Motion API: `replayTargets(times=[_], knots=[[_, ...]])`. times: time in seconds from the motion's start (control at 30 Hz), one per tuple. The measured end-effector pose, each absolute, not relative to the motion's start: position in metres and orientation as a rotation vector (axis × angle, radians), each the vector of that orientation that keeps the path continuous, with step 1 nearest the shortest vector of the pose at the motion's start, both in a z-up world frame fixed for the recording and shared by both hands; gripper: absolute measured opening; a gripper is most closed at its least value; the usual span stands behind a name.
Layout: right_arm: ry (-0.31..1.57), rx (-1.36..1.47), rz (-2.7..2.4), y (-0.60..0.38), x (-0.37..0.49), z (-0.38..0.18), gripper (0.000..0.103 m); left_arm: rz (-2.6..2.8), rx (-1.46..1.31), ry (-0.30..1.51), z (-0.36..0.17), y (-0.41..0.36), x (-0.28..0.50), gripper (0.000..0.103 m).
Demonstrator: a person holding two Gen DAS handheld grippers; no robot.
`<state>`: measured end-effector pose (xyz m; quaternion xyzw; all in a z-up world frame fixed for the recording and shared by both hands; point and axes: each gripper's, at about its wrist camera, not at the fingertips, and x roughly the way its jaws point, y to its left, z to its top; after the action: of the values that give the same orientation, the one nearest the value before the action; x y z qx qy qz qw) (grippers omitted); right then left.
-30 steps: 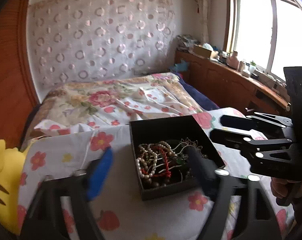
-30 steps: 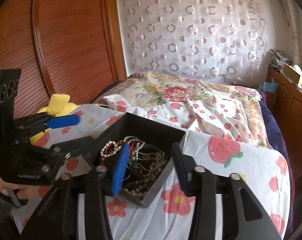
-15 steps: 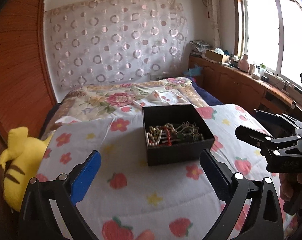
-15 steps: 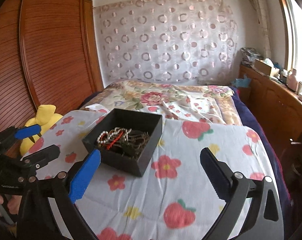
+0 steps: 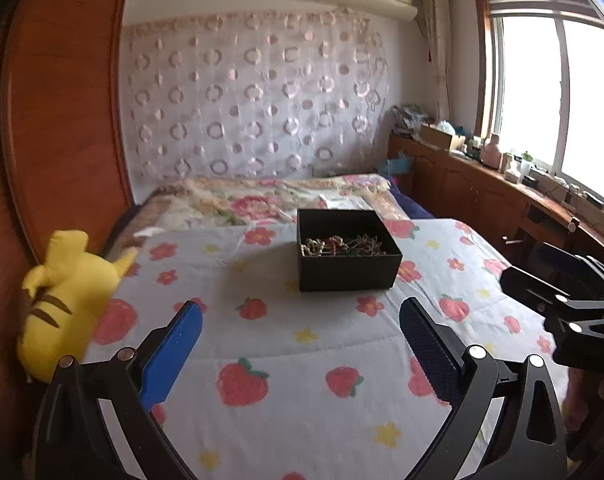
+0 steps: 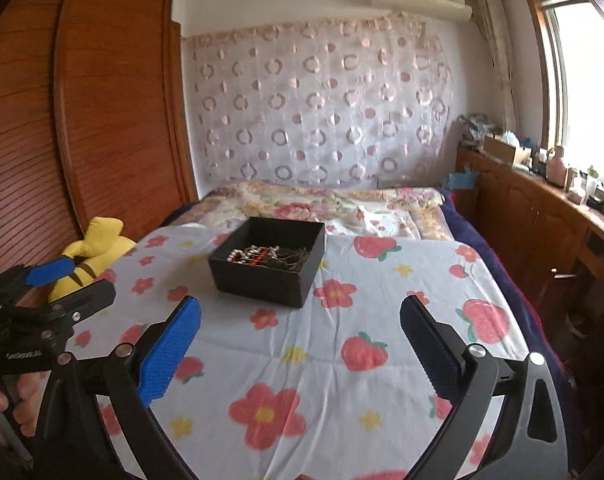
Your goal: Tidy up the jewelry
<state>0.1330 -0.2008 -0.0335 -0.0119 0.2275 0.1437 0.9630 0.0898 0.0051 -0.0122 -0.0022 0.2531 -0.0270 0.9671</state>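
With both the left gripper (image 5: 300,320) and right gripper (image 6: 300,318) gaping wide and empty, well short of the jewelry (image 5: 343,245) tangled in the black box (image 5: 347,274), I'd approach slowly and single out one strand.

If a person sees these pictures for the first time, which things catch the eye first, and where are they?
A black box of tangled jewelry sits mid-bed on the strawberry-print sheet. A yellow plush toy lies at the bed's left edge, by the wooden wardrobe. Both grippers, left and right, stand open and empty in front.
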Motion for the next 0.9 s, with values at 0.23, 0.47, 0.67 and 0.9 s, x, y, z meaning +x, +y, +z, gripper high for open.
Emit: replayTargets(times=[0.23,0.47,0.67,0.9], knots=[[0.407,-0.017,0.303,-0.207,0.092,-0.02,0.101,-0.034,-0.013,0.467,0.002,0.004,0.054,0.095],[0.384,-0.013,0.307,-0.204,0.083,-0.017,0.101,-0.045,-0.004,0.442,0.008,0.0,0.04,0.095],[0.375,-0.015,0.295,-0.202,0.08,-0.015,0.101,-0.043,-0.009,0.441,0.009,-0.002,0.038,0.095],[0.373,-0.014,0.289,-0.203,0.08,-0.014,0.101,-0.045,-0.011,0.441,0.01,-0.003,0.036,0.095]])
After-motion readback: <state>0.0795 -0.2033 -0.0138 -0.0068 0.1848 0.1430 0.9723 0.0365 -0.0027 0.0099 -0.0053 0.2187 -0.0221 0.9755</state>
